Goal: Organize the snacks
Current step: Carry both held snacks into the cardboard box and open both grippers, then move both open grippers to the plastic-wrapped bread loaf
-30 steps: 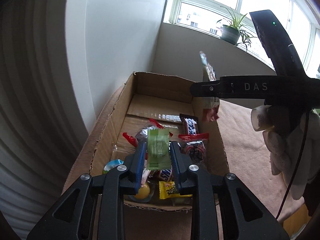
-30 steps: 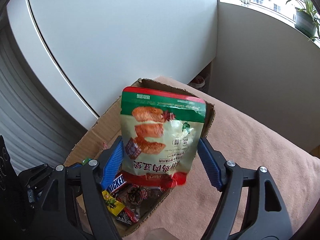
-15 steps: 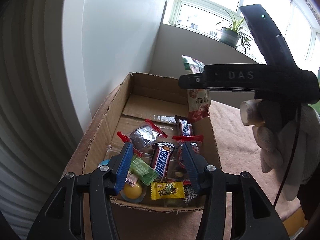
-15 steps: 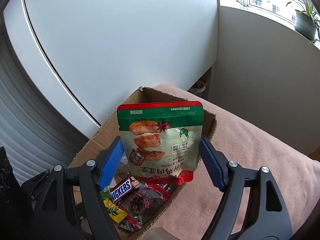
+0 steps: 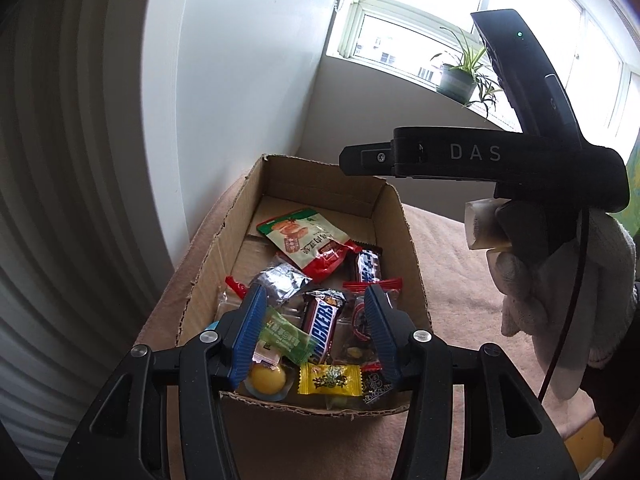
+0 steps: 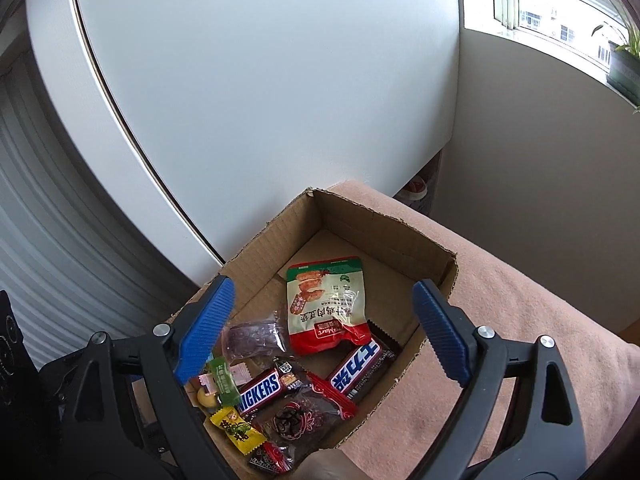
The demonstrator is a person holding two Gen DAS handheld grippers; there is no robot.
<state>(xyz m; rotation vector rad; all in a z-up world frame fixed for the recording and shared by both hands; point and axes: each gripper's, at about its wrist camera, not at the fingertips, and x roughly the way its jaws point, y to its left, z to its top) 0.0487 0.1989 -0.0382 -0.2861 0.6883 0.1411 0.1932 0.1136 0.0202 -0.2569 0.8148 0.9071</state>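
Observation:
An open cardboard box [image 5: 200, 268] [image 6: 400, 232] sits on a pink-brown cloth and holds several snacks. A green, red and cream pouch [image 5: 310, 242] [image 6: 326, 304] lies flat in the box, partly on other snacks. Beside it lie a Snickers bar [image 5: 322, 322] [image 6: 260, 390], a blue bar [image 6: 356, 366], a green packet [image 5: 284, 338] and a yellow candy [image 5: 330, 378]. My left gripper [image 5: 316, 332] is open and empty above the box's near end. My right gripper [image 6: 324, 328] is open wide and empty above the box; its body shows in the left wrist view [image 5: 480, 160].
A white wall panel [image 6: 260, 100] stands right behind the box. A window sill with a potted plant [image 5: 460, 76] is far back. The pink-brown cloth [image 6: 520, 280] stretches to the right of the box. A gloved hand [image 5: 560, 280] holds the right gripper.
The right gripper opened and the pouch dropped into the box. The left gripper let go of the green packet, which now lies in the box, and stays open.

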